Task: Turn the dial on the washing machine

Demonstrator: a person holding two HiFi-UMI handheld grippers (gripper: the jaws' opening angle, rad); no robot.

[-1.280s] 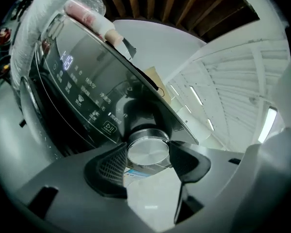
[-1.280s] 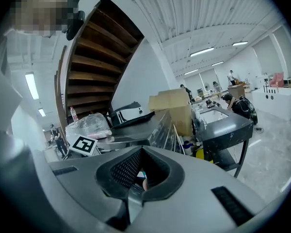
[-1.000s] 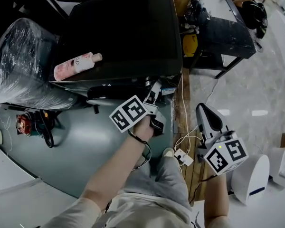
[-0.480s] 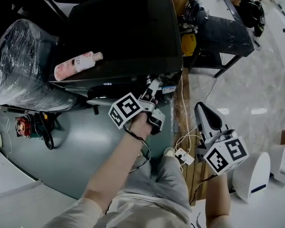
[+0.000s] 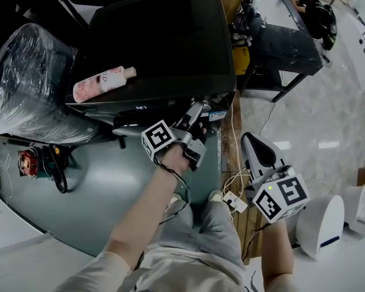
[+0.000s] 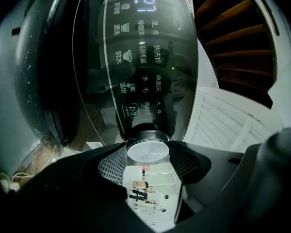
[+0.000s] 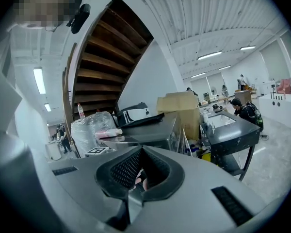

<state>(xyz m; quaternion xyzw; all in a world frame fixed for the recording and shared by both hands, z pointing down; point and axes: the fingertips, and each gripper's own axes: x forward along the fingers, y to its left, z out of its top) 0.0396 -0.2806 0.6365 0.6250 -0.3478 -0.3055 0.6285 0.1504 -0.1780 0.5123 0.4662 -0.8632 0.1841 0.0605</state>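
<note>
The washing machine (image 5: 158, 41) stands ahead of me, dark-topped, its front panel facing me. In the left gripper view its glossy control panel (image 6: 140, 57) shows lit symbols and a lit number display. Below the panel sits the round silver dial (image 6: 147, 152). My left gripper (image 6: 147, 155) has its two meshed pads pressed on either side of the dial, shut on it. From the head view that left gripper (image 5: 194, 109) reaches level into the machine's front edge and hides the dial. My right gripper (image 5: 250, 140) hangs off to the right of the machine, its jaws shut on nothing (image 7: 141, 149).
A pink bottle (image 5: 103, 81) lies on the machine's top. A plastic-wrapped bundle (image 5: 24, 78) stands at its left. A black table (image 5: 286, 35) is at the far right with a person (image 5: 313, 8) at it. Cables and a power strip (image 5: 234, 201) lie on the floor beside a white device (image 5: 321, 227).
My left gripper has rolled about its own line while clamped on the dial; its marker cube has turned and looks smaller. The right gripper has drifted a little left and up in the view.
</note>
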